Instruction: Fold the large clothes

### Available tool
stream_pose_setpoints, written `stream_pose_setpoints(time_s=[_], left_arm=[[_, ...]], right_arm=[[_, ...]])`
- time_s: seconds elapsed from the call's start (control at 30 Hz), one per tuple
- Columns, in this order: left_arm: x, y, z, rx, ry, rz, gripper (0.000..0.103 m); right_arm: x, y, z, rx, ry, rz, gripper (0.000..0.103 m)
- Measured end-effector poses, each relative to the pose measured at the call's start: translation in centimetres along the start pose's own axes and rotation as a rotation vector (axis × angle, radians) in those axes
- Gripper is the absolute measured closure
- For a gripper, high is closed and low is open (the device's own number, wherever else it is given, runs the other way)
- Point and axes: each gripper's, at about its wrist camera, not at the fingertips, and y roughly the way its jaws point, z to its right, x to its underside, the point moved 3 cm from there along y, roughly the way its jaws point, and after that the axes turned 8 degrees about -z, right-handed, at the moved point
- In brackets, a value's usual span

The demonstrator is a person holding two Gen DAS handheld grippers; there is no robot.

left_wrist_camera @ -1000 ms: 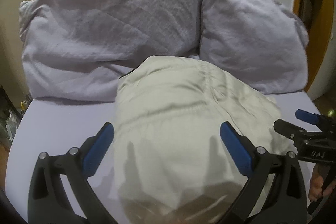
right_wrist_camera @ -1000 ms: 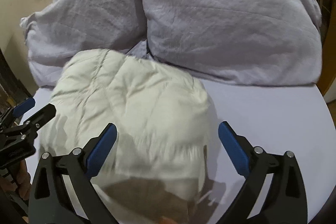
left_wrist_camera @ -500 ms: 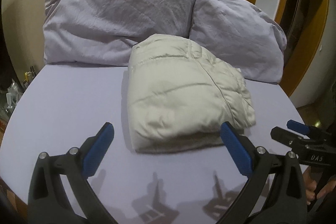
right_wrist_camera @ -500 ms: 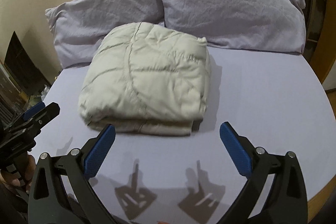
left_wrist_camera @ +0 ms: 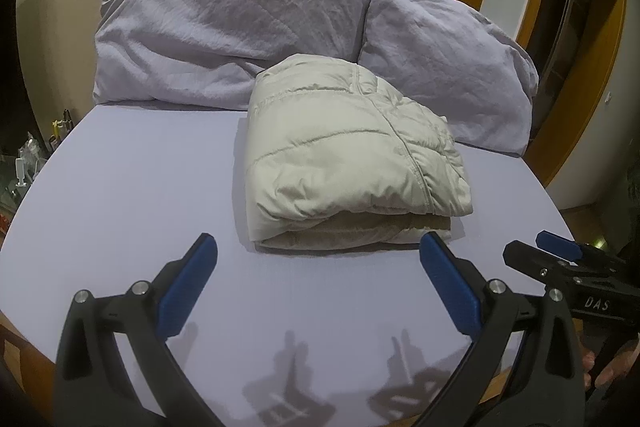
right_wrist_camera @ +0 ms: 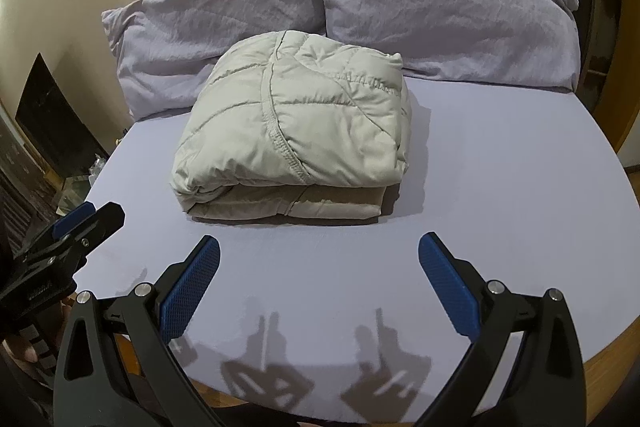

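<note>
A cream quilted puffer jacket lies folded in a thick bundle on the lilac bed sheet; it also shows in the right wrist view. My left gripper is open and empty, held back from the jacket's near edge above the sheet. My right gripper is open and empty, also short of the jacket. The right gripper shows at the right edge of the left wrist view. The left gripper shows at the left edge of the right wrist view.
Two lilac pillows lean against the wall behind the jacket, touching its far end. The bed's wooden front edge is just below the grippers. A wooden door frame stands at the right; clutter sits left of the bed.
Both grippers have pulled back and away from the jacket, which was right under them a second ago. The jacket now lies folded on its own.
</note>
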Motion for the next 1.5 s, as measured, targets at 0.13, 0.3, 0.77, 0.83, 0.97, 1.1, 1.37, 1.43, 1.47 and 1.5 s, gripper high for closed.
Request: stream_pose_setpoints(time_s=[0.13,0.3,0.77,0.83,0.97,1.1,1.37,1.43,1.47,1.5], left_arm=[[0.34,-0.03,-0.27,0.012,-0.009,-0.005,0.002],[0.50,-0.01,-0.54,0.025,-0.013,-0.009,0.002],[0.50,-0.28,-0.33,0.044,-0.005,0.001,0.002],[0.49,-0.29,-0.32,0.047,-0.005,0.001,0.002],[0.47,-0.23,-0.21,0.053,-0.009,-0.002,0.002],[0.53,-0.19,-0.09,0.061,-0.006,0.000,0.002],[0.62,-0.05,-0.17,0.065,-0.011,-0.007,0.002],[0.63,0.03,-0.11,0.063,-0.012,-0.010,0.002],[0.65,0.06,-0.10,0.062,-0.012,-0.011,0.002],[0.67,0.08,-0.09,0.062,-0.011,-0.012,0.002]], right_arm=[[0.14,0.00,-0.30,-0.006,0.000,0.002,0.002],[0.23,0.00,-0.80,-0.005,-0.004,0.002,0.002],[0.28,0.03,-0.79,-0.008,-0.005,-0.001,0.002],[0.28,0.04,-0.86,-0.008,-0.003,0.001,0.002],[0.30,0.05,-0.87,-0.009,0.002,0.001,0.002],[0.36,0.07,-0.87,-0.016,0.009,0.005,0.002],[0.44,-0.06,-0.77,-0.017,0.021,0.010,0.002],[0.45,-0.08,-0.75,-0.017,0.021,0.009,0.002],[0.44,-0.07,-0.73,-0.017,0.021,0.010,0.002],[0.42,-0.05,-0.71,-0.017,0.021,0.010,0.002]])
